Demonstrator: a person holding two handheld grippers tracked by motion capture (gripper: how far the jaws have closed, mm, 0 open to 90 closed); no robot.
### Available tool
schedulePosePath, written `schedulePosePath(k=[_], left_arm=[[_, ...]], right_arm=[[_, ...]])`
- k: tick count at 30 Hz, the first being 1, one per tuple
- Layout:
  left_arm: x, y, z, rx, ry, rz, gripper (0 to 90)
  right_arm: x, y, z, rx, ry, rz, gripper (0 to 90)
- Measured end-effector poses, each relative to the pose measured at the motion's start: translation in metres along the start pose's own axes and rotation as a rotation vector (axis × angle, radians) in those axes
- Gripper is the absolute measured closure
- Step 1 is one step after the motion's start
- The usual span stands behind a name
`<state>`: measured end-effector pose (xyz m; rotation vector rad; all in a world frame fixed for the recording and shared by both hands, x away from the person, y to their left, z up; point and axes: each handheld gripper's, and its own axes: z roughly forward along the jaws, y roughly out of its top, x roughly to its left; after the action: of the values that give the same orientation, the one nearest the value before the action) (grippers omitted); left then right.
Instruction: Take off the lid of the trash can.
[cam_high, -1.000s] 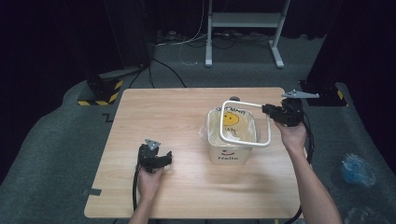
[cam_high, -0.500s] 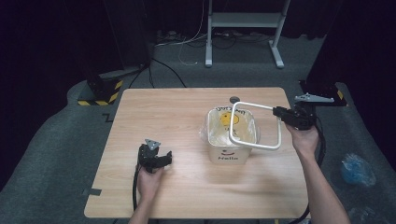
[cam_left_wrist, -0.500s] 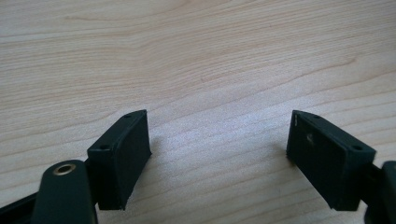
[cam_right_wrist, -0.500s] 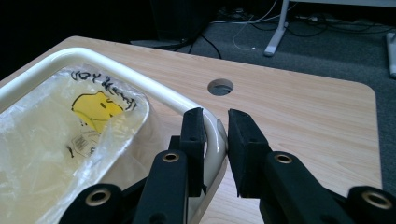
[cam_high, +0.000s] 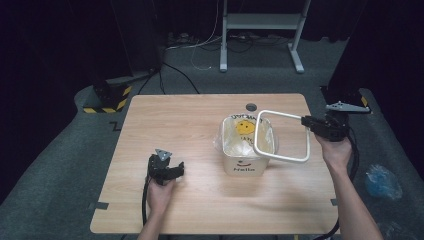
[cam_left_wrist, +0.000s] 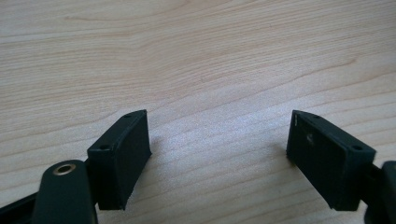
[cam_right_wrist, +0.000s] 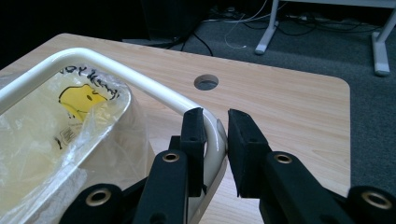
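White frame (cam_high: 281, 136), further right of bin (cam_high: 246, 150) than before.

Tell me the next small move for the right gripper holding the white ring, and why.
Probably carry the white ring further right, away from the bin, and set it on bare table. The right gripper is shut on the ring's corner, the ring hangs tilted above the bin's rim, and the bag looks free.
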<state>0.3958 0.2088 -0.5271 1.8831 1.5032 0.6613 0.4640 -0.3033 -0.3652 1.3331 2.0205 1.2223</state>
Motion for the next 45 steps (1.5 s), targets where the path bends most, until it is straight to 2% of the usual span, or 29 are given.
schedulePosePath(k=[45], left_arm=[[0.000,0.000,0.000,0.000,0.000,0.000,21.5]], right_arm=[[-0.036,-0.030,-0.031,0.012,-0.051,0.047,77.1]])
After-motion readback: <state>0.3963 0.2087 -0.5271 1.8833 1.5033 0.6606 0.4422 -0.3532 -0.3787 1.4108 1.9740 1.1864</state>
